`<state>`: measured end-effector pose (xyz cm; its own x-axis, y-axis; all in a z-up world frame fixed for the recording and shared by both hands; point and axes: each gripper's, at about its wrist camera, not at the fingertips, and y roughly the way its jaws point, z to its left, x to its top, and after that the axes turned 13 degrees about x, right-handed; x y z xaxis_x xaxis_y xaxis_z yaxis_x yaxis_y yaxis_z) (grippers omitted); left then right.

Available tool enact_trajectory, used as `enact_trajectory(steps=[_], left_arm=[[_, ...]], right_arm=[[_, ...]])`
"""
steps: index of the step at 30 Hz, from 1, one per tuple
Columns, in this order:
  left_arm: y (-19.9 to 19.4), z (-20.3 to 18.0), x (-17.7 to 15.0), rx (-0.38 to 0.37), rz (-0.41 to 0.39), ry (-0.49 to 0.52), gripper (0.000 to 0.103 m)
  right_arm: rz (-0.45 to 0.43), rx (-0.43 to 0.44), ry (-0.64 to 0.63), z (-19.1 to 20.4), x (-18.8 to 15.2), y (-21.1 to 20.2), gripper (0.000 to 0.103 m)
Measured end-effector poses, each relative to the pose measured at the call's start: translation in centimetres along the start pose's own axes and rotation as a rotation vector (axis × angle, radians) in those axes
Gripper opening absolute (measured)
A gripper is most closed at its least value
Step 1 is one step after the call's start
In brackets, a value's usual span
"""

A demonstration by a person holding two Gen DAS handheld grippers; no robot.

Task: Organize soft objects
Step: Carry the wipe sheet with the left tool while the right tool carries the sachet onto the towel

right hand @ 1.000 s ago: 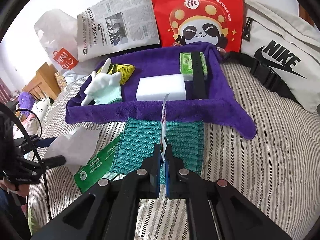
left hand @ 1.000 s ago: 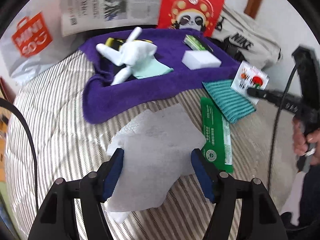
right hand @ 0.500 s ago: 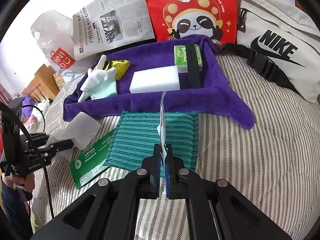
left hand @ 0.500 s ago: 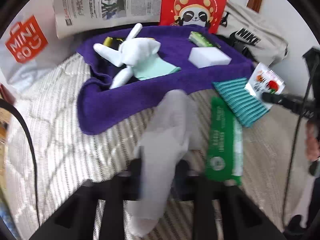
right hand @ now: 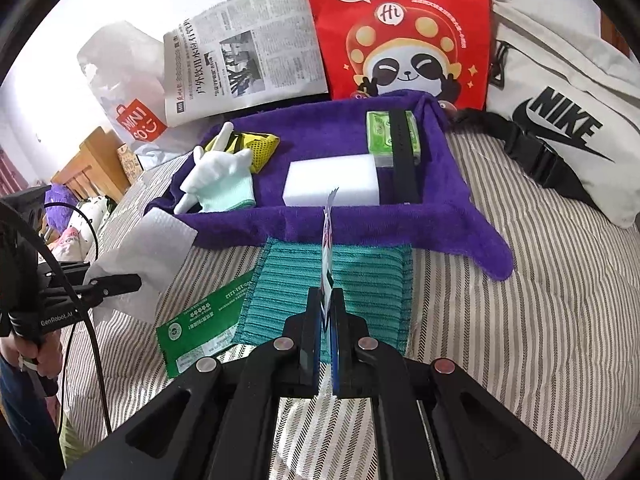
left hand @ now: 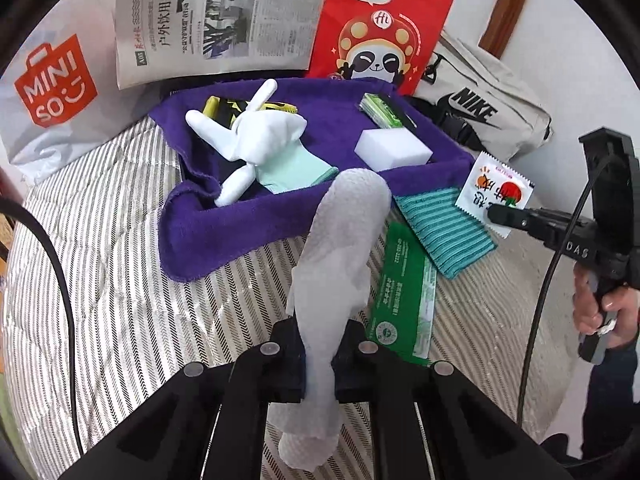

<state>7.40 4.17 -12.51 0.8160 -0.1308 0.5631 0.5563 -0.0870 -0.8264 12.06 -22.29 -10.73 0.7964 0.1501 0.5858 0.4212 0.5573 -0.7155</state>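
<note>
Our left jaws clenched on a white tissue (left hand: pixel 340 264) lifted above the striped bed (left hand: pixel 120 300), our right jaws pinching a small sachet (right hand: pixel 328 256) over the teal cloth (right hand: pixel 360 280), purple towel tray (right hand: pixel 360 220) just behind

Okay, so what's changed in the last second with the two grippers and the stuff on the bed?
The left gripper has shut on the white tissue, which lay flat between its open fingers a second ago; it is now bunched and lifted. The right gripper still pinches the small sachet. The purple towel, teal cloth and green packet have not moved.
</note>
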Motion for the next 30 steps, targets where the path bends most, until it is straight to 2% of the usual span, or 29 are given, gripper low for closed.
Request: enact_trajectory(steps=[18, 30], left_arm=[[-1.6, 1.5, 2.0, -0.032, -0.05, -0.065, 0.009], [-1.6, 2.4, 6.6, -0.028, -0.085, -0.064, 0.009]], right_arm=[[-0.039, 0.003, -0.05, 0.8, 2.7, -0.8, 0.004], [-0.087, 0.006, -0.104, 1.4, 8.9, -0.4, 0.004]])
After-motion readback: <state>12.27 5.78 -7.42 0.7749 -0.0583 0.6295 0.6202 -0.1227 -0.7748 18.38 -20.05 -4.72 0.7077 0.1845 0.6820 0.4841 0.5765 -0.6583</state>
